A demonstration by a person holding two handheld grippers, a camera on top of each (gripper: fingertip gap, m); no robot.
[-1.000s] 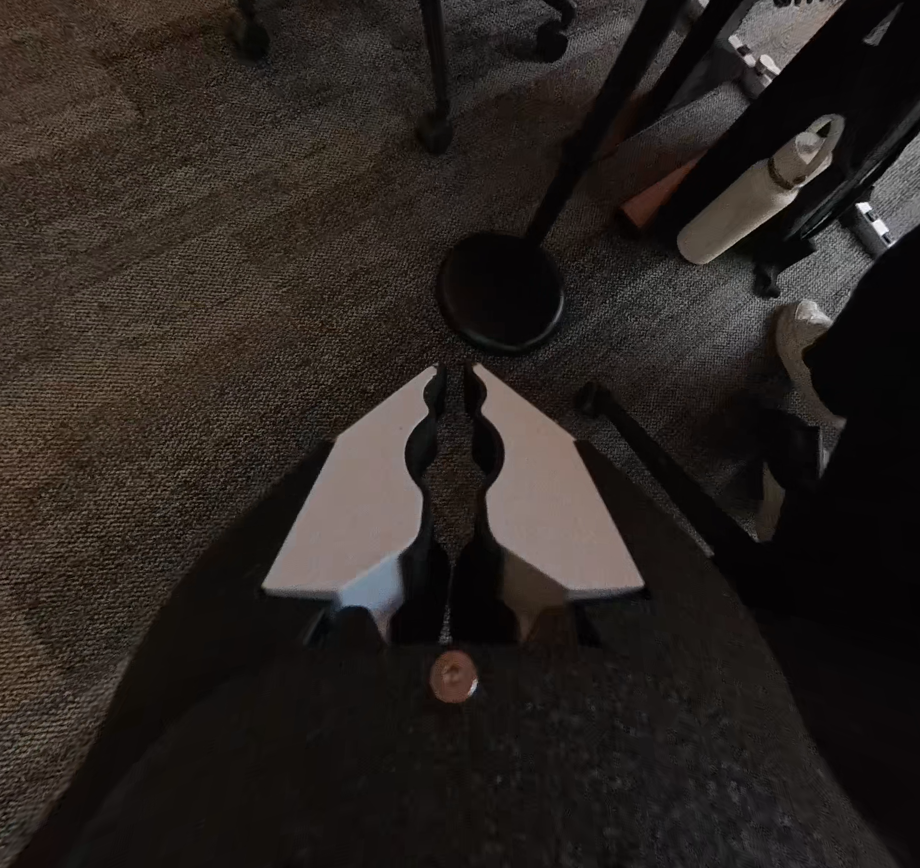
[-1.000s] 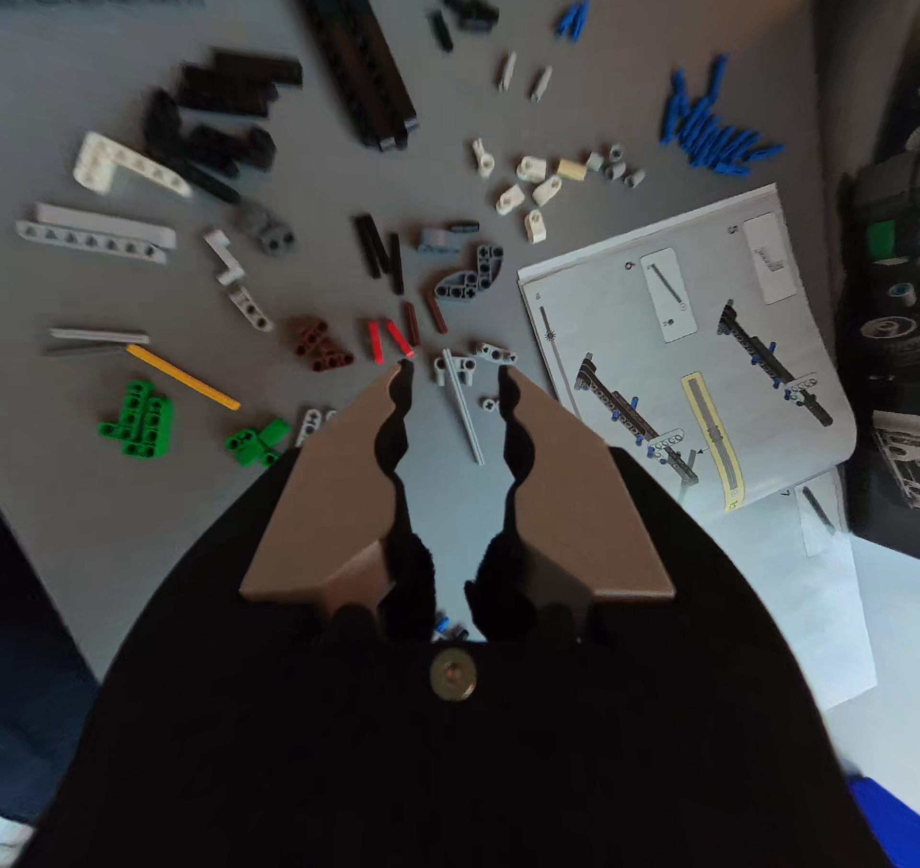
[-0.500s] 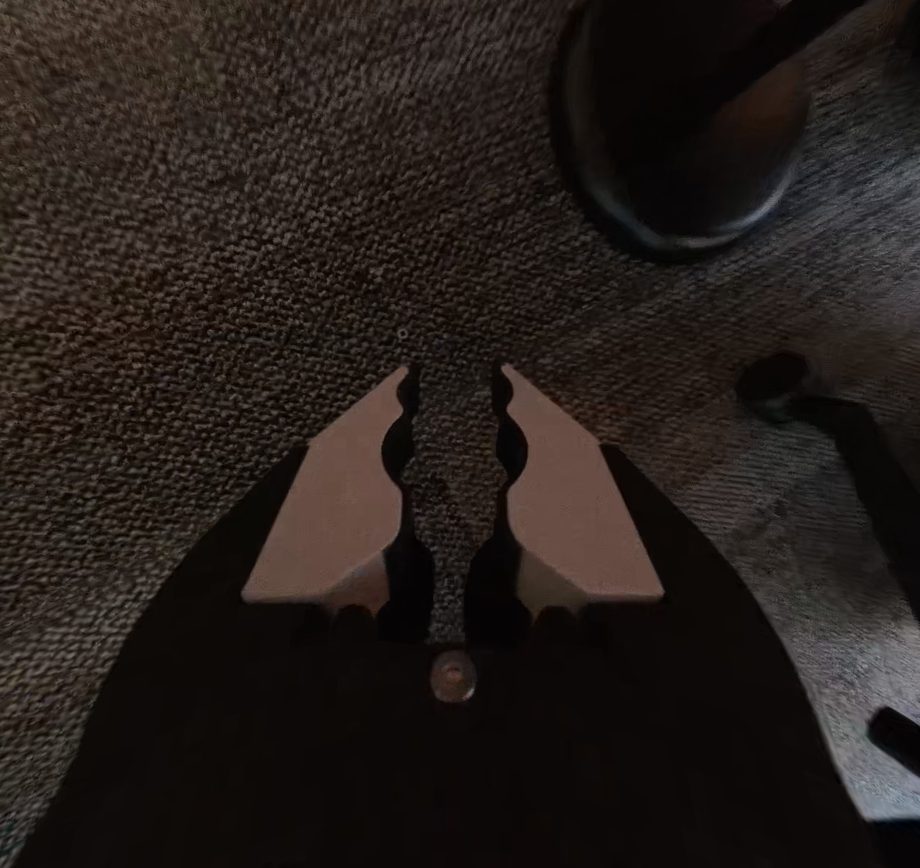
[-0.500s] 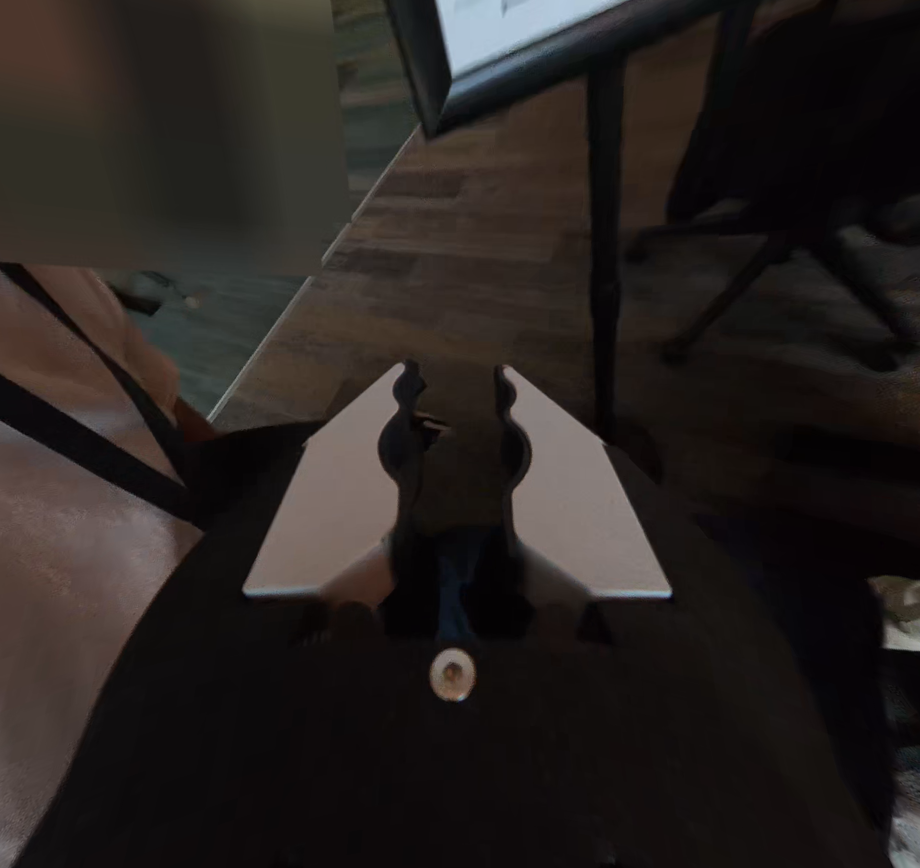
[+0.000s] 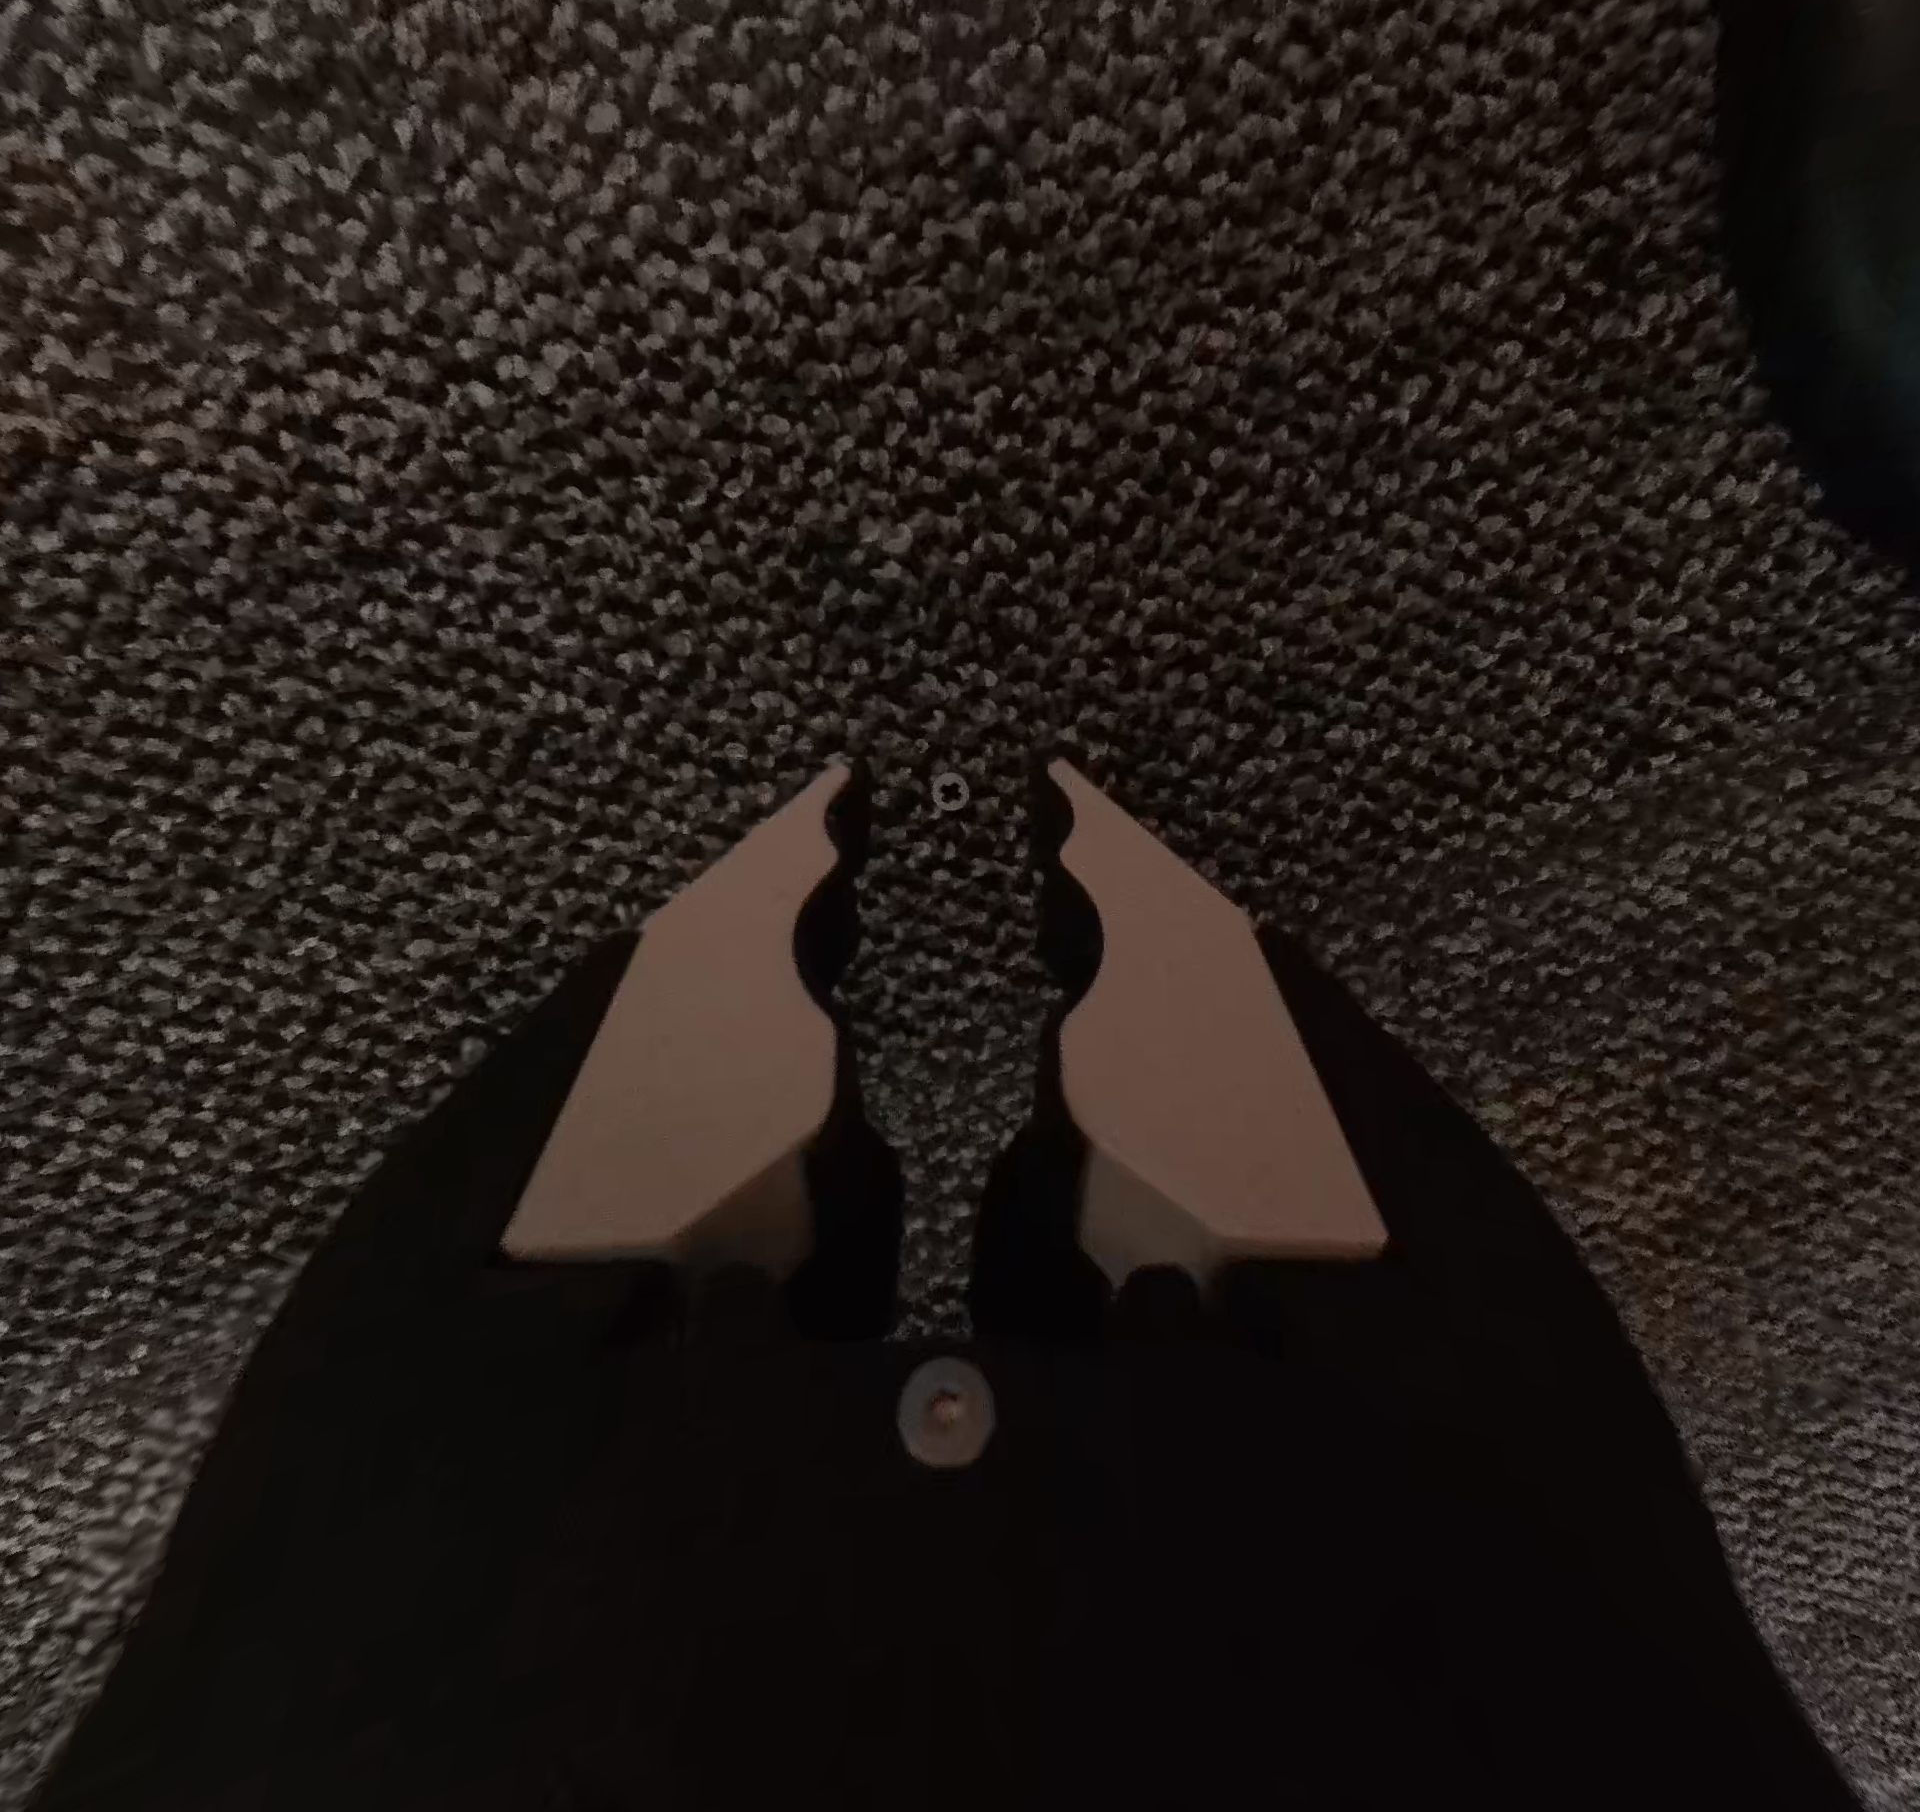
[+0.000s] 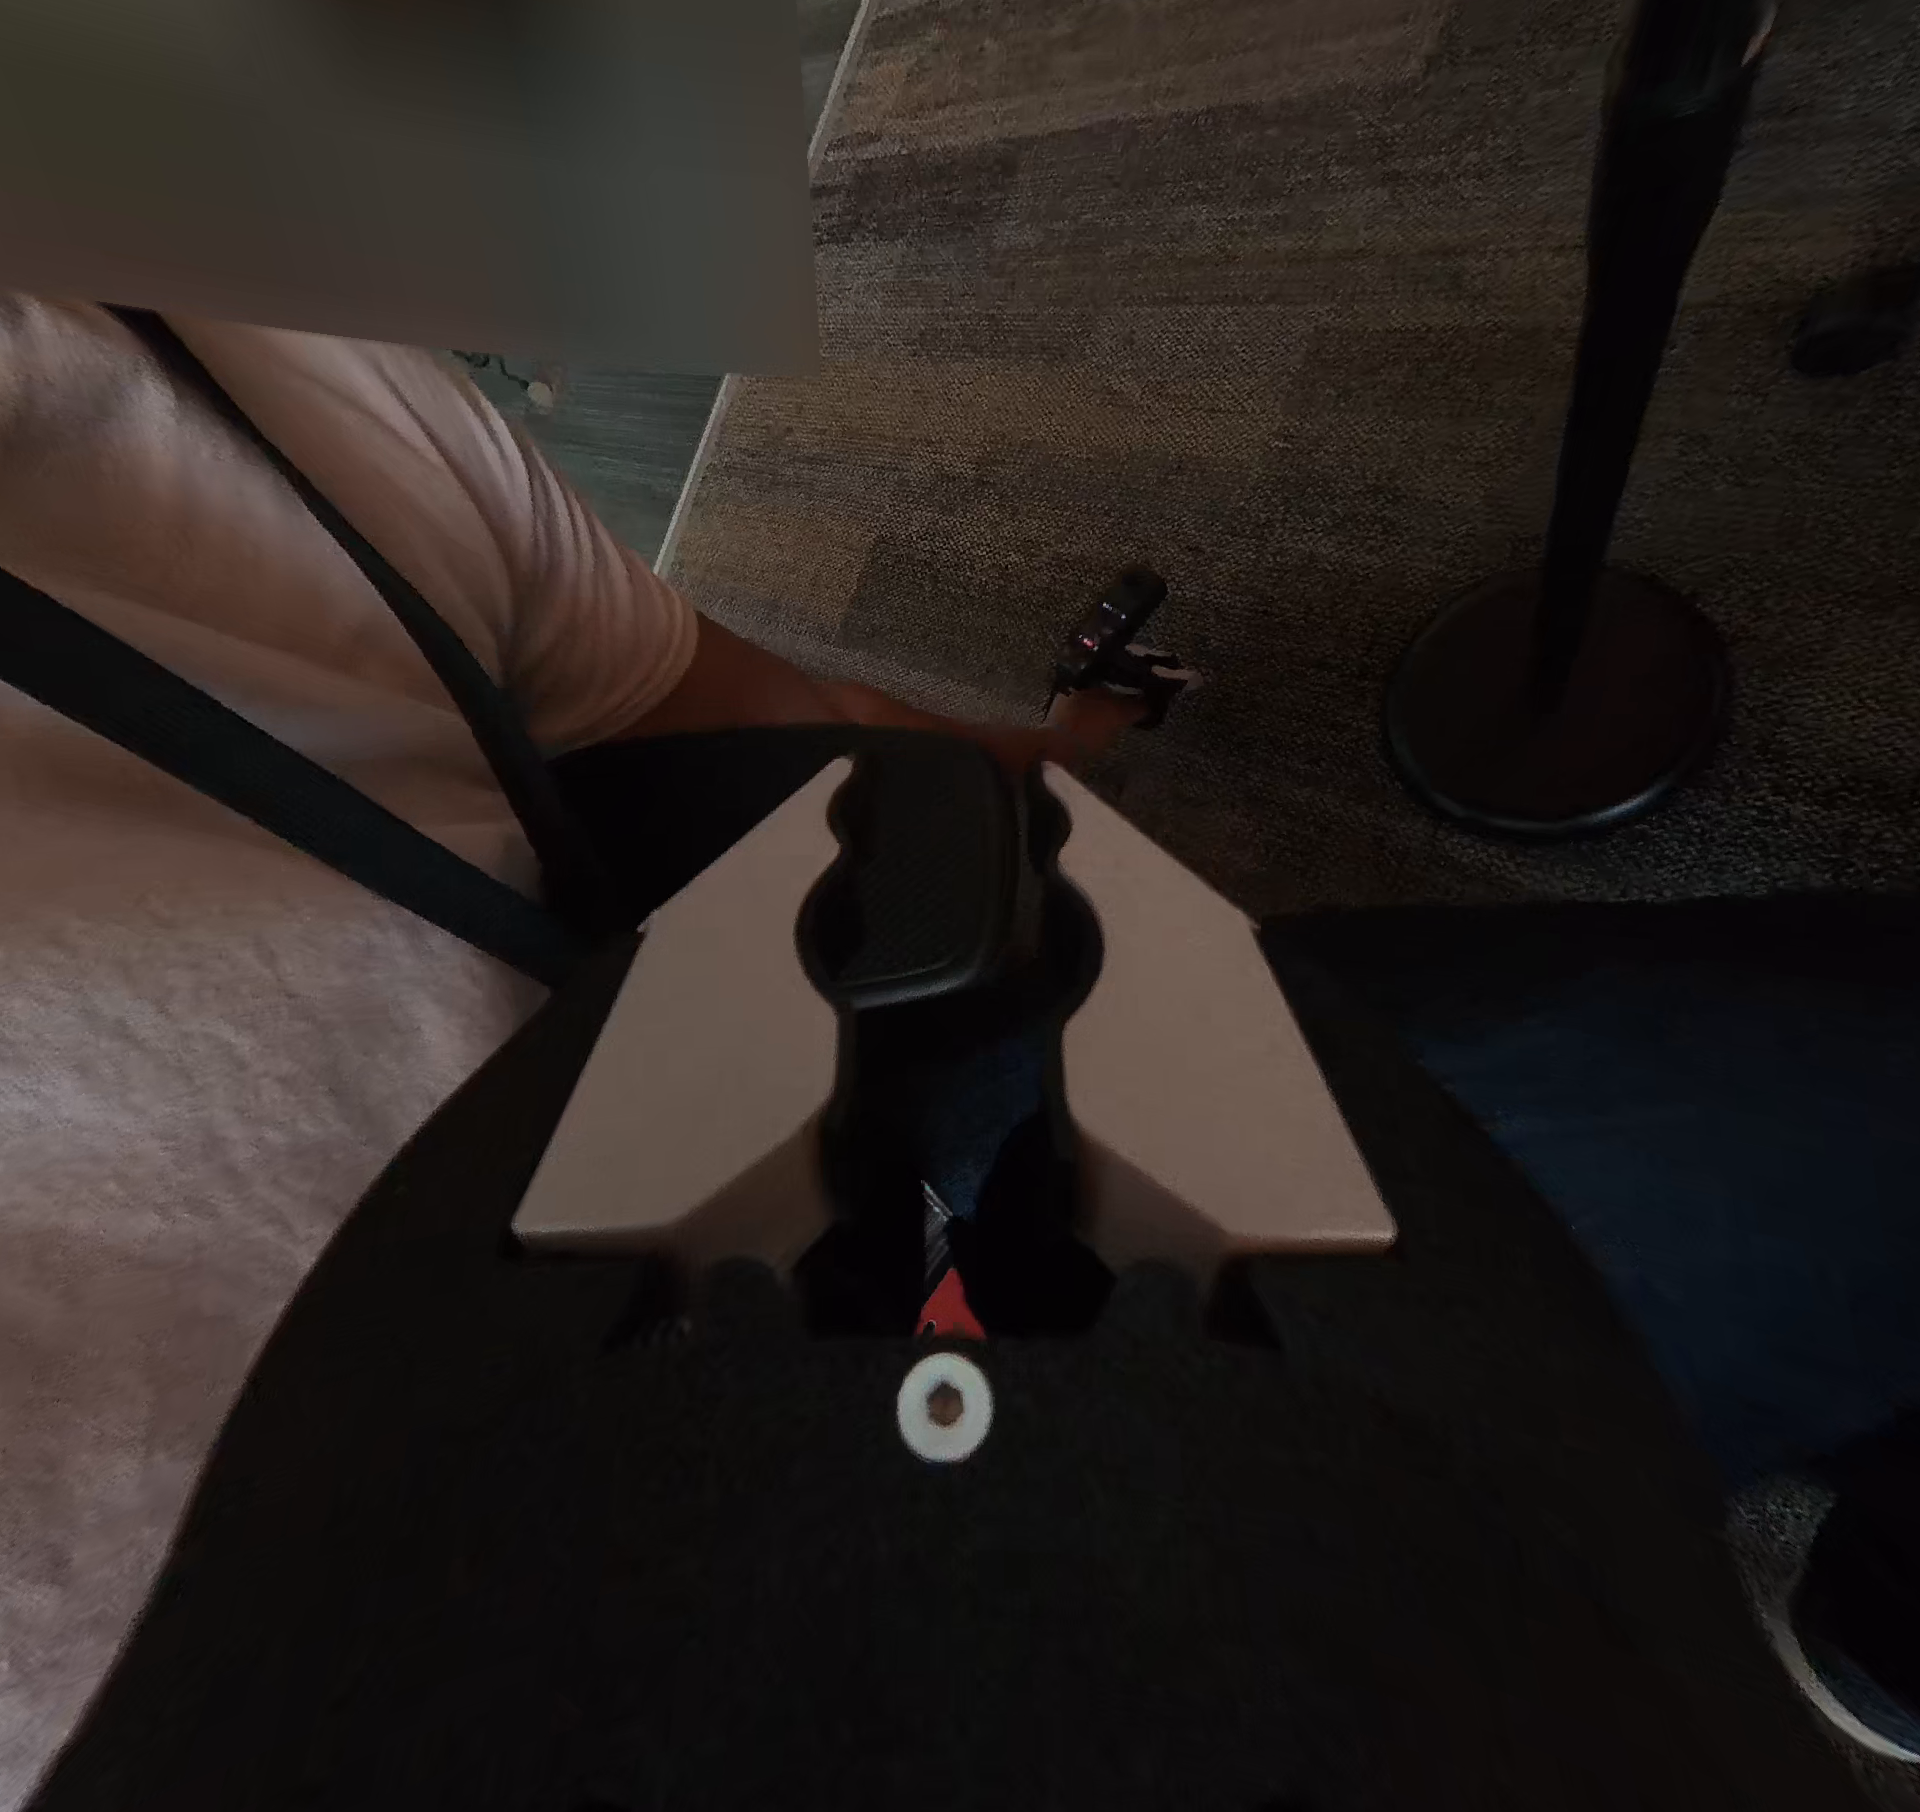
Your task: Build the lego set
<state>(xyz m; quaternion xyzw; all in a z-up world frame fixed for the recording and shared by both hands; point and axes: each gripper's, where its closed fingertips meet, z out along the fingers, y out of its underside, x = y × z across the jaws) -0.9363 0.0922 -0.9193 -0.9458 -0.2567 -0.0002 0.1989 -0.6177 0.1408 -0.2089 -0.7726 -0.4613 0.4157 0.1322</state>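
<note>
left gripper [image 5: 948,794] jaws spread over small ring-shaped piece [image 5: 948,792] on carpet [image 5: 727,360] | right gripper [image 6: 948,794] jaws parted, empty | risk: piece could be pressed into pile at 12 o'clock

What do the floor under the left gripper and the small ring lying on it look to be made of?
Floor: carpet, matte looped pile, speckled grey and dark tufts. Small ring: likely a pale plastic piece, smooth, with a cross-shaped centre; too small to be sure. It lies between the left gripper's open jaws.
</note>
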